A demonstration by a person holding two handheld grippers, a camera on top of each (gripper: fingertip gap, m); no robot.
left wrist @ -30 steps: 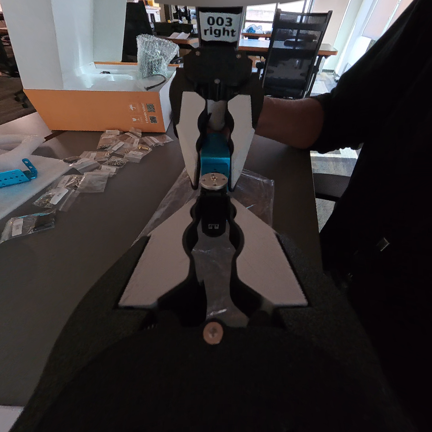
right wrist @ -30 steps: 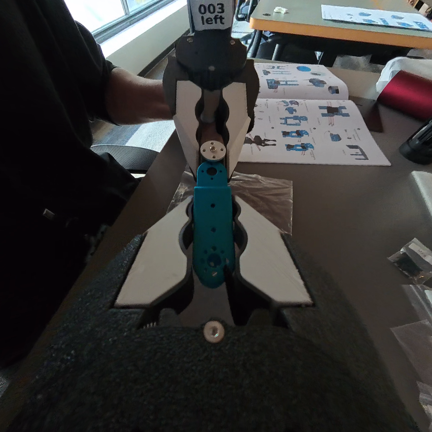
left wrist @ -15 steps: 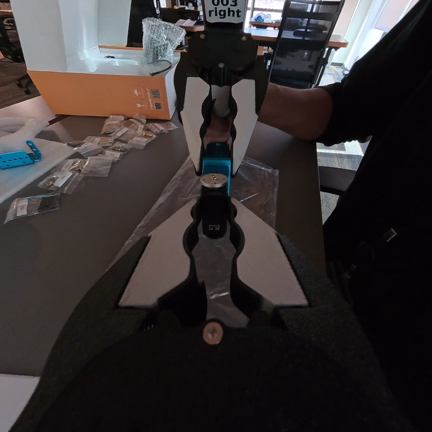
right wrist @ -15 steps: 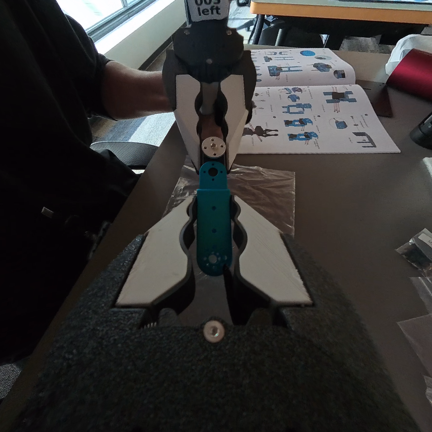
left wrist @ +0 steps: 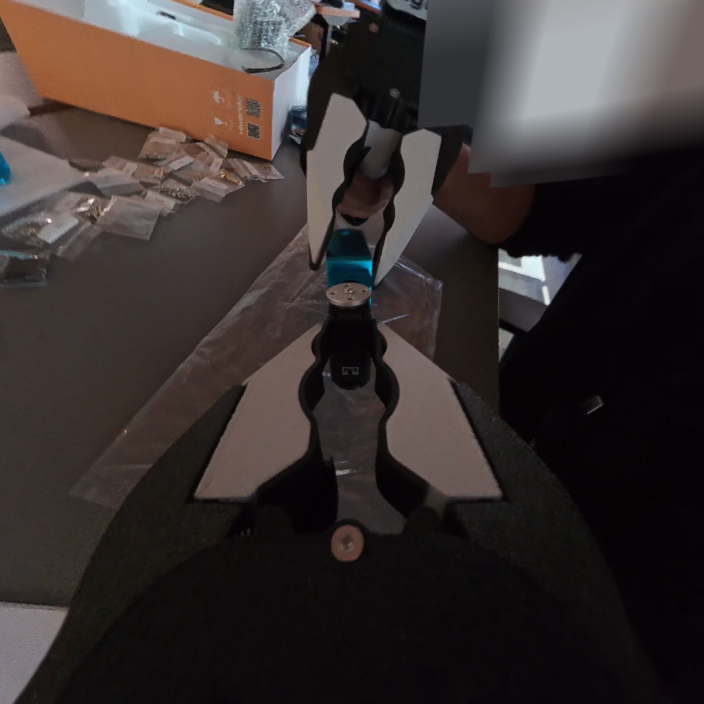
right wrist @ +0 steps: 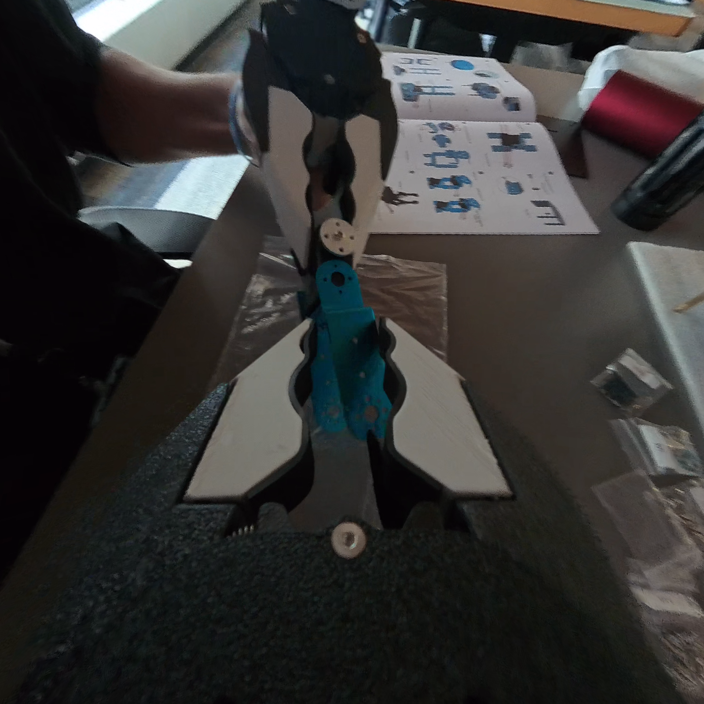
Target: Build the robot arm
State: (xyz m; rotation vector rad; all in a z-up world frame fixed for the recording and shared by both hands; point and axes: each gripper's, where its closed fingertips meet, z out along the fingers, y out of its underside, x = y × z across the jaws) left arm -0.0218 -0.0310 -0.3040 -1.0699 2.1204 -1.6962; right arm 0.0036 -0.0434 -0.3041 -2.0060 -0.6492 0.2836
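Small parts bags and an orange box crowd one side; an open booklet blocks the other.

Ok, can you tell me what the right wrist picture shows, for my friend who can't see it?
The right gripper is shut on a blue metal bracket, pointing its holed end at the silver disc of a part the left gripper holds just beyond it. Below lie a clear plastic bag and an open instruction booklet on a dark table.

My feeds are dim and motion-blurred, daylight glaring from windows beyond the fingers, foreground housings in deep shadow, the surface smeared and bowed toward the edges.
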